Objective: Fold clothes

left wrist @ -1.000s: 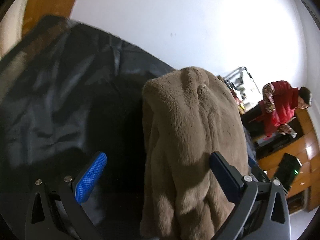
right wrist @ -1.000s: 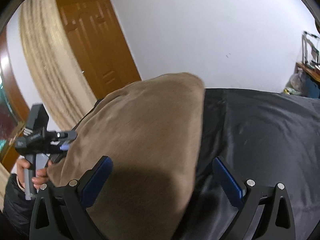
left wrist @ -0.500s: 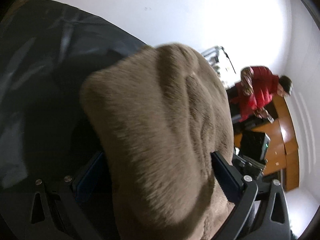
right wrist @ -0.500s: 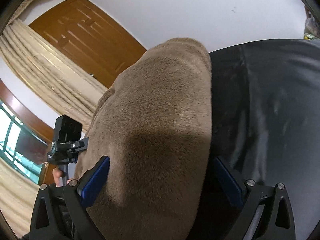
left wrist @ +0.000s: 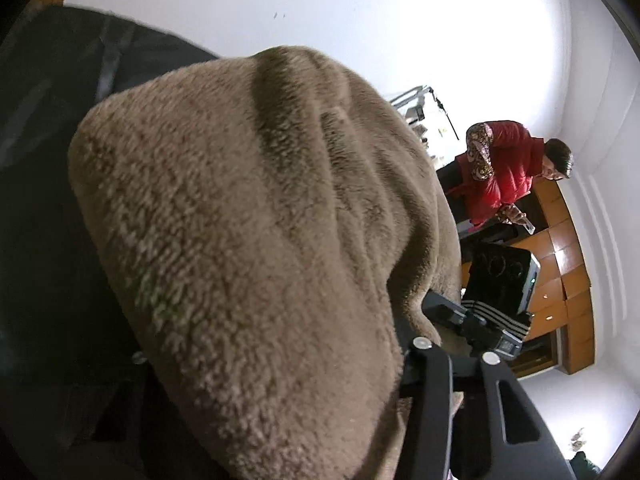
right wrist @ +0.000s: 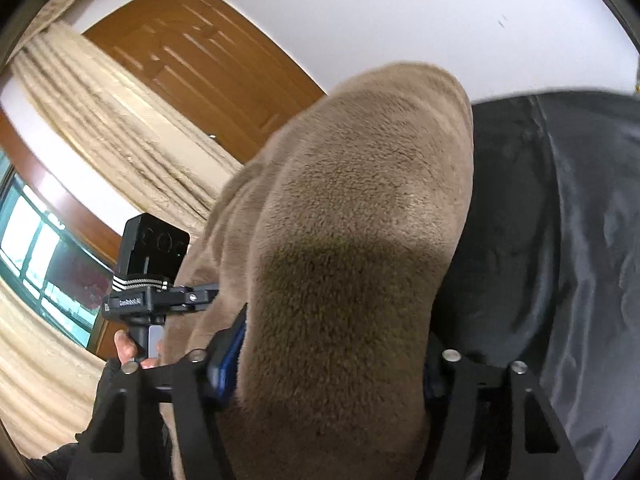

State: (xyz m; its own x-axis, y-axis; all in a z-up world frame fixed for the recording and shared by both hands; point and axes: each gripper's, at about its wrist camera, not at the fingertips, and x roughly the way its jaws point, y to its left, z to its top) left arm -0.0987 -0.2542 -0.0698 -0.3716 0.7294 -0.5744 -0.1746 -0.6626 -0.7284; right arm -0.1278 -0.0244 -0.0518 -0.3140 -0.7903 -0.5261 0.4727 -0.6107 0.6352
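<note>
A thick brown fleece garment (left wrist: pixel 256 216) fills most of the left wrist view and lies on a dark grey sheet (left wrist: pixel 44 128). My left gripper (left wrist: pixel 276 356) has closed in on a bundled end of it; the fleece covers the left finger and both pads. In the right wrist view the same garment (right wrist: pixel 352 240) bulges between the fingers of my right gripper (right wrist: pixel 332 360), whose jaws press its other end from both sides. A blue pad (right wrist: pixel 232 344) shows at the left finger. The left gripper's body (right wrist: pixel 148 276) appears to the left.
The dark sheet (right wrist: pixel 560 220) spreads right of the garment. A white wall, a wooden door (right wrist: pixel 208 64) and beige curtains (right wrist: pixel 104 120) stand behind. A person in red (left wrist: pixel 504 172) stands by wooden cabinets (left wrist: pixel 568 264) at right.
Both grippers moved forward onto the fleece and their jaws narrowed from wide open until they press the garment. The fleece now fills far more of each view.
</note>
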